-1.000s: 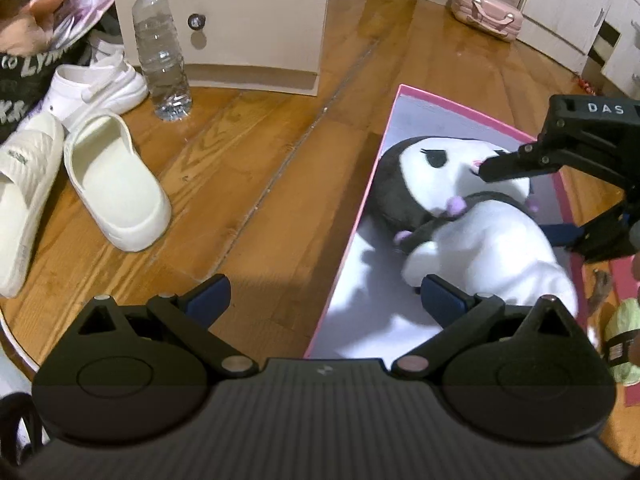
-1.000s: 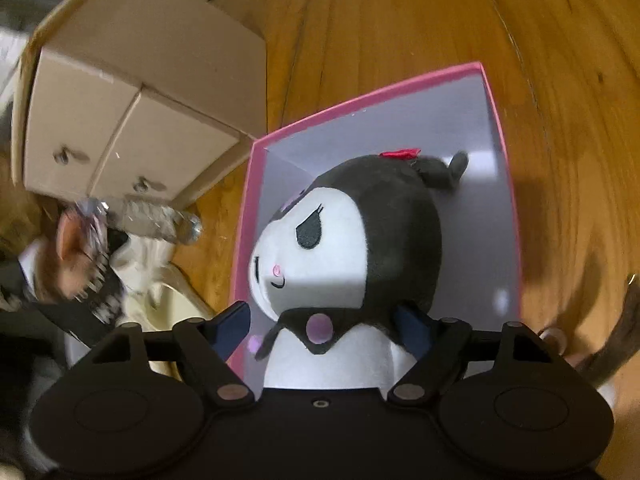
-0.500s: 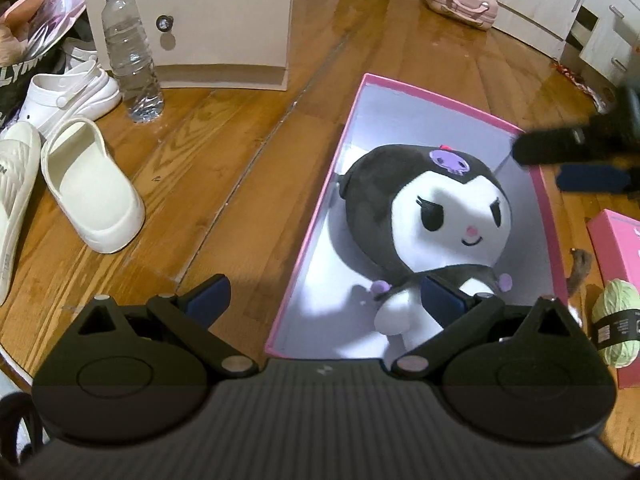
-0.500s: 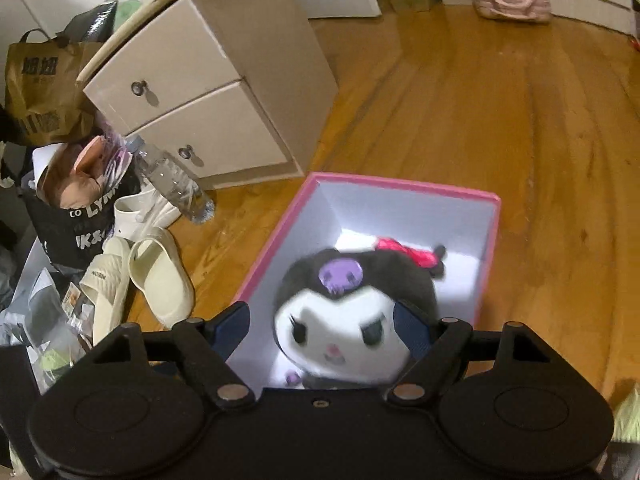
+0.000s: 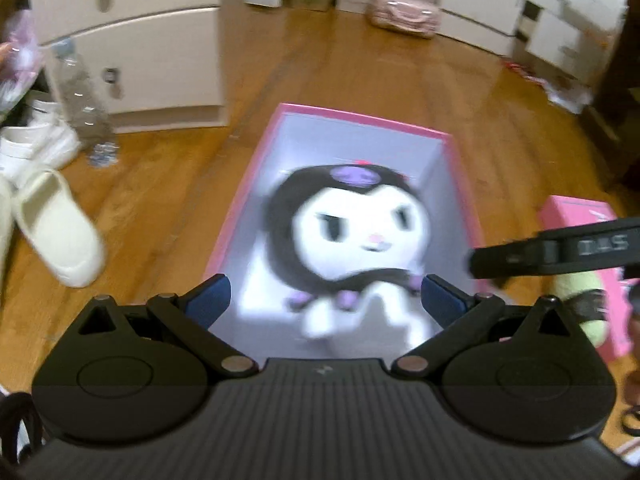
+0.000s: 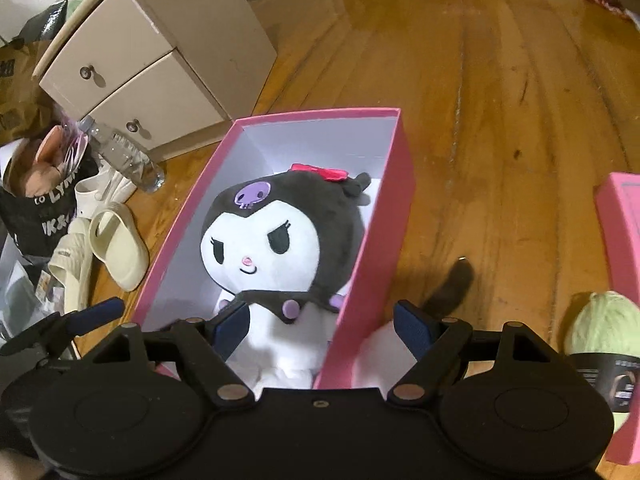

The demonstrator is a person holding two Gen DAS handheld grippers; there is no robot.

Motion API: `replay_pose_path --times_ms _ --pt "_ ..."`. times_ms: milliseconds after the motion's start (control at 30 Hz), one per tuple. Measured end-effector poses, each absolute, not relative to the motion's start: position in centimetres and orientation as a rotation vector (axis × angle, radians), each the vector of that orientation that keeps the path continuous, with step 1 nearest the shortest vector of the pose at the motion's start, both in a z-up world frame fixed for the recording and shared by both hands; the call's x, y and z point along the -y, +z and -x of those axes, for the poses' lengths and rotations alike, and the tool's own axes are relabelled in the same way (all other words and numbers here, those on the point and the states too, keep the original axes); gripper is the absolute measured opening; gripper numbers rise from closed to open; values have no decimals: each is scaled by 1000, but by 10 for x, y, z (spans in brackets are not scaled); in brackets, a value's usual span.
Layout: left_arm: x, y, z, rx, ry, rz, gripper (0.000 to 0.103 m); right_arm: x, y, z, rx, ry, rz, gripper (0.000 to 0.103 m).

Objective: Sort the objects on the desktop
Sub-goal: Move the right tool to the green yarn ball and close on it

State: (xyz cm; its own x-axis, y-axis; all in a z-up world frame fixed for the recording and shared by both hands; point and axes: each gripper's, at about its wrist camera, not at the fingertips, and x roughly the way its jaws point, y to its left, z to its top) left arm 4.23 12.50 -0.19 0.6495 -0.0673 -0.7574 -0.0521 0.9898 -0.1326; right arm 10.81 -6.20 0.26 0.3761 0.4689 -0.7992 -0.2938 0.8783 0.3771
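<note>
On the wooden floor [image 6: 500, 120], the pink box [image 6: 360, 272] contains the plush toy [image 6: 272, 240], lying face up. Left claw [image 5: 324, 300] and right claw [image 6: 322, 326] both stand apart above the box, gripping nothing. Green yarn [image 6: 600, 320] lies beside the box.

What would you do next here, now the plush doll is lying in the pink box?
Probably swing the right gripper, jaws open and empty, toward the green yarn ball lying loose on the floor to its right. The plush doll already lies inside the pink box, and the left gripper is empty too.
</note>
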Motion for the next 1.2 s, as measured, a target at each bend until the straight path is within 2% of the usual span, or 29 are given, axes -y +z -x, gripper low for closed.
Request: replay_pose_path --times_ms 300,800,1200 --pt "-86 3 -33 -890 -120 151 103 90 9 -79 -1026 411 -73 84" --pt "-14 1 -14 -914 -266 76 103 190 -7 -53 -1030 197 -129 84" --pt "43 -5 -13 -960 -369 32 103 224 -19 -50 -1058 124 -133 84"
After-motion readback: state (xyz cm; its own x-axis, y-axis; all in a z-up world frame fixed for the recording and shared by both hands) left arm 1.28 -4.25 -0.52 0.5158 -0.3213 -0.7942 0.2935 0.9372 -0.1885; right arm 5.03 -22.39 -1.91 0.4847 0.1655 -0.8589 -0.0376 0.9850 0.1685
